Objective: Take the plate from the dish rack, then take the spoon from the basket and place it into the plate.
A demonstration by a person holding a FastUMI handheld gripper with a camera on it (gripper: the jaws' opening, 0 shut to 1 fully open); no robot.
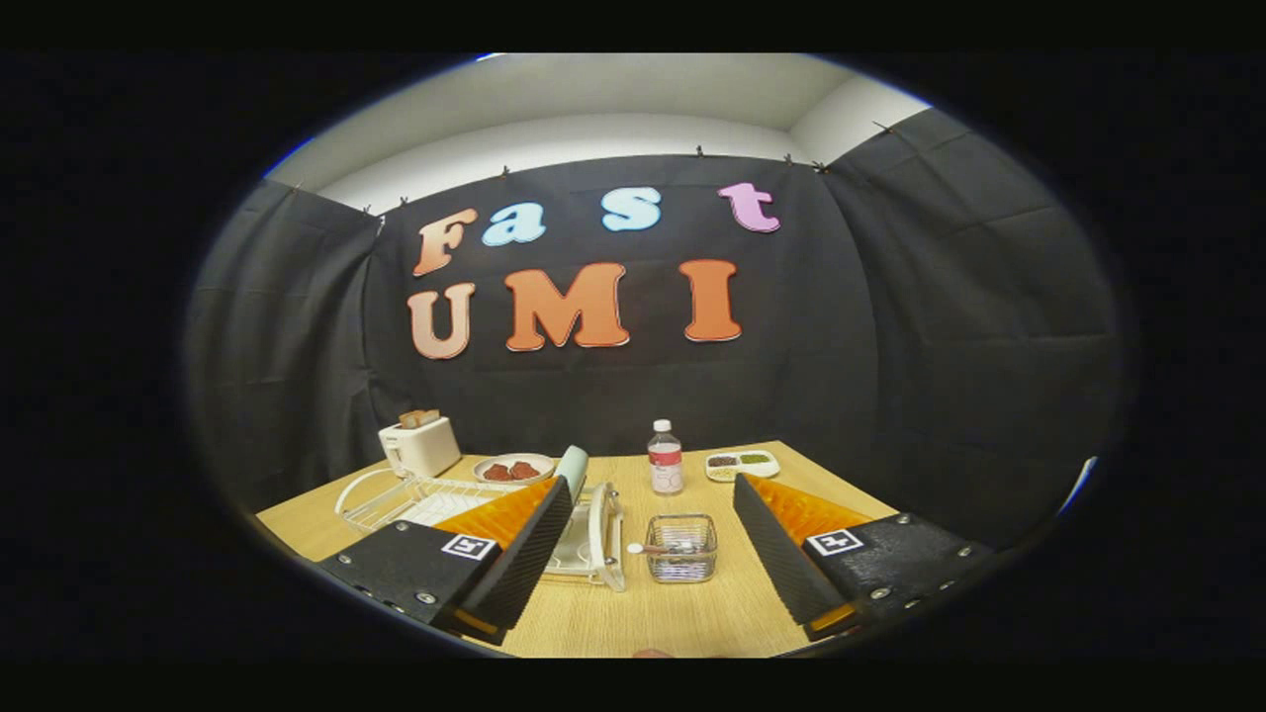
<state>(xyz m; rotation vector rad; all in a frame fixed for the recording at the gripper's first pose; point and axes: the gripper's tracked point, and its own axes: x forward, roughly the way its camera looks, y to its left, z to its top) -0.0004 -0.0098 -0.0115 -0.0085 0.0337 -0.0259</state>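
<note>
Here the spoon (665,547) lies crosswise in its basket (681,569) (gripper (653,554) fingers wide apart).

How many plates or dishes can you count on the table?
3. One plate stands upright in the dish rack, one holds food beside the toaster, and a divided dish sits right of the bottle. The open tool may hide others.

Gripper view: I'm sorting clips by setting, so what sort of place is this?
Probably a staged kitchen tabletop in a recording booth: a wooden table backed by black cloth, with a toaster, a dish rack and a water bottle. The gripper is open.
</note>
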